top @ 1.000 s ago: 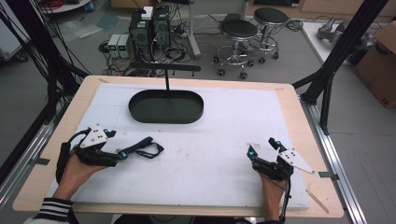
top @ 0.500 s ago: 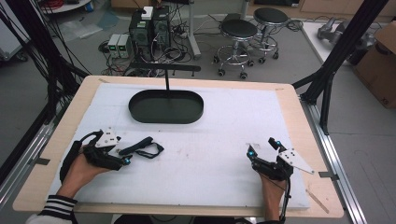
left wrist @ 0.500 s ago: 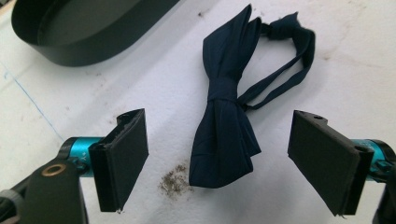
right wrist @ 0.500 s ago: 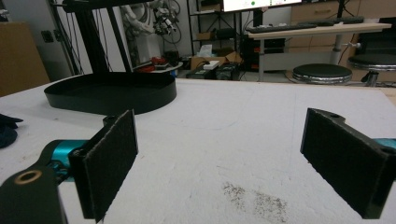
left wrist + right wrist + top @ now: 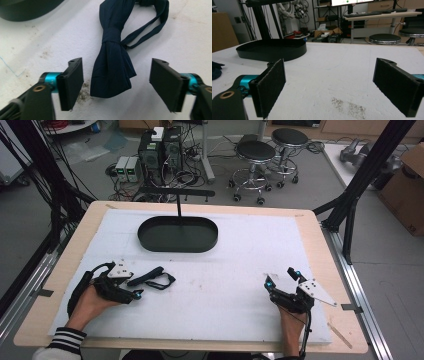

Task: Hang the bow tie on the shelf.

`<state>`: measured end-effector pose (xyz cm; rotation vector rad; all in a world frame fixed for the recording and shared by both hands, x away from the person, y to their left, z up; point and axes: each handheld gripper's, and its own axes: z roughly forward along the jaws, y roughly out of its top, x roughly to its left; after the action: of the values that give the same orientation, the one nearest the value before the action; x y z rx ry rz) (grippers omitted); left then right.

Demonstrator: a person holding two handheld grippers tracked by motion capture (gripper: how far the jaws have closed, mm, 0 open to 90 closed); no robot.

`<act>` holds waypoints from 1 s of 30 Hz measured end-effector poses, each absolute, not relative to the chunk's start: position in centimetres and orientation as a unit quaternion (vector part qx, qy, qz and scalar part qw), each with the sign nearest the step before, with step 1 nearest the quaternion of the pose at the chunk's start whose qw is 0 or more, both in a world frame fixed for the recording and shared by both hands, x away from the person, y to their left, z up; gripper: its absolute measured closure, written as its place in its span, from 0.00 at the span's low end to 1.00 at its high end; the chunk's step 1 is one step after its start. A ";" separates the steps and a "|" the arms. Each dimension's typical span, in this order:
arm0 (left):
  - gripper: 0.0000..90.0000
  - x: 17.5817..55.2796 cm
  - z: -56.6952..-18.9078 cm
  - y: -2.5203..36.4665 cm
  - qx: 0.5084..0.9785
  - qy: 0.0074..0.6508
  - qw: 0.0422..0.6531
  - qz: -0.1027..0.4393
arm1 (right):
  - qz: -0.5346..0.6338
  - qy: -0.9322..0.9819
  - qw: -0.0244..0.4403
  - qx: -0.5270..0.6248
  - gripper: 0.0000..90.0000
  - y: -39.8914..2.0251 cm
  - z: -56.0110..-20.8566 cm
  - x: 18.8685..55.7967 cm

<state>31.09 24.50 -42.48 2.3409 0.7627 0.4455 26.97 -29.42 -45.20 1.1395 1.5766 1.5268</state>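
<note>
- Two claws are being held low over the white table (image 5: 240, 255): the left claw (image 5: 116, 83) is standing wide apart around the near wing of a dark blue bow tie (image 5: 113, 67), and the right claw (image 5: 338, 87) is also spread, with nothing between its jaws.
- The bow tie is lying flat on the table, just beside the left claw (image 5: 131, 292) in the high view, in front of the black oval tray (image 5: 178, 234) and apart from it.
- A poor grasp is being risked, as a judgement: the cloth is thin and soft, so if the jaws are closed too high, only air or one loose fold may be caught and the tie may be slipping out.
- The thin neck strap (image 5: 150, 27) is looping away behind the knot; it may be dragged or snagged when the tie is being lifted.
- The tie is looking like smooth woven fabric, pleated at the knot and fanning into a wing.
- The jaw pads (image 5: 270, 85) are being seen as flat, dark and fuzzy, like felt.
- The table cover is appearing rough and white, with small dirty specks (image 5: 348, 106).
- The tray is looking rigid and matt, with a low upright wall.
</note>
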 end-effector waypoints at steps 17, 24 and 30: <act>0.75 31.6 -42.7 24.7 0.875 0.309 0.334 0.164 | 0.584 0.602 0.327 0.436 0.11 -29.4 -45.2 27.0; 0.87 31.5 -42.5 24.9 0.867 0.319 0.343 0.168 | 0.584 0.601 0.329 0.435 0.11 -29.4 -45.2 27.0; 0.88 31.4 -42.5 25.0 0.865 0.322 0.348 0.166 | 0.583 0.602 0.331 0.434 0.11 -29.4 -45.2 27.0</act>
<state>31.43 24.96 -42.49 2.2424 0.8355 0.4307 26.97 -29.40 -45.21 1.1337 1.5743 1.5243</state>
